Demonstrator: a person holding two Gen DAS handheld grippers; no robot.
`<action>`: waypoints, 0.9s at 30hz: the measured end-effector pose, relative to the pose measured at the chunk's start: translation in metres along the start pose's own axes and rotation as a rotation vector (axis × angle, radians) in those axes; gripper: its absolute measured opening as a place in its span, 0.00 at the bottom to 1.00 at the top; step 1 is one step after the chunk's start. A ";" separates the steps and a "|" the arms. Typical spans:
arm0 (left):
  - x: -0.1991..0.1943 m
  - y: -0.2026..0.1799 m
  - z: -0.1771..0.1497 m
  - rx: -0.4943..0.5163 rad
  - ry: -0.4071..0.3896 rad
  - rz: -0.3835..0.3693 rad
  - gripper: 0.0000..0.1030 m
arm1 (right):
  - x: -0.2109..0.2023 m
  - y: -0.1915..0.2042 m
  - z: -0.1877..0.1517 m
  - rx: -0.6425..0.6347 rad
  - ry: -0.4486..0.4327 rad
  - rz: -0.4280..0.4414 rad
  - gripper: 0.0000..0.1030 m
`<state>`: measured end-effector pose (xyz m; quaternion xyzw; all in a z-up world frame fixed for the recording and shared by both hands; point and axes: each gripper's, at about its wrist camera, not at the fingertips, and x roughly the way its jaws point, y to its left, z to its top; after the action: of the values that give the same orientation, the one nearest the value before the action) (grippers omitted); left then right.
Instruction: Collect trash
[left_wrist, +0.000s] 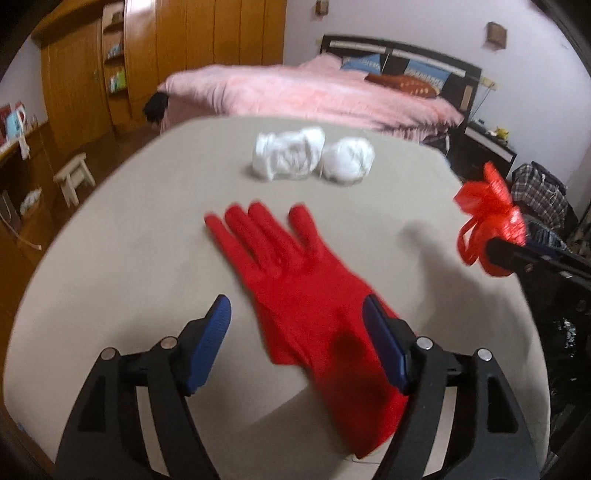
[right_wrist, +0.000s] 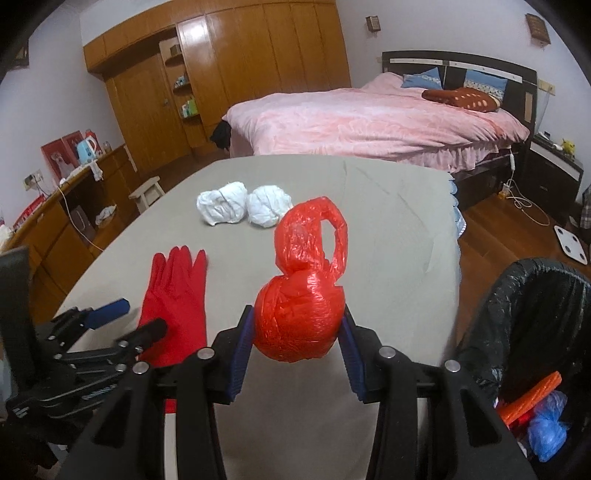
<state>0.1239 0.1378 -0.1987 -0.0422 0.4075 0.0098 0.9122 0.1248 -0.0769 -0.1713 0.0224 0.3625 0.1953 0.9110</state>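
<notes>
One glove (left_wrist: 295, 280) lies between the wide-open left gripper (left_wrist: 297, 341); one red bag (right_wrist: 301, 317) is clamped by the right gripper (right_wrist: 297, 345); two white wads (right_wrist: 245, 208) are seen; no writing is legible

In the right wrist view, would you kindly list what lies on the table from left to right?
Left gripper → red glove → first white wad → second white wad → red bag, clamped in the right gripper.
</notes>
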 end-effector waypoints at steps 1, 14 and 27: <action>0.003 0.000 0.000 -0.004 0.014 -0.002 0.70 | 0.001 0.000 0.001 -0.003 0.000 -0.001 0.43; 0.003 -0.019 0.002 0.031 0.009 -0.054 0.06 | -0.006 0.007 0.013 -0.031 -0.014 -0.004 0.43; -0.072 -0.060 0.051 0.086 -0.198 -0.126 0.06 | -0.079 -0.010 0.042 0.000 -0.144 -0.026 0.43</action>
<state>0.1171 0.0834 -0.1072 -0.0274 0.3118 -0.0608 0.9478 0.1042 -0.1110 -0.0911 0.0319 0.2965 0.1814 0.9371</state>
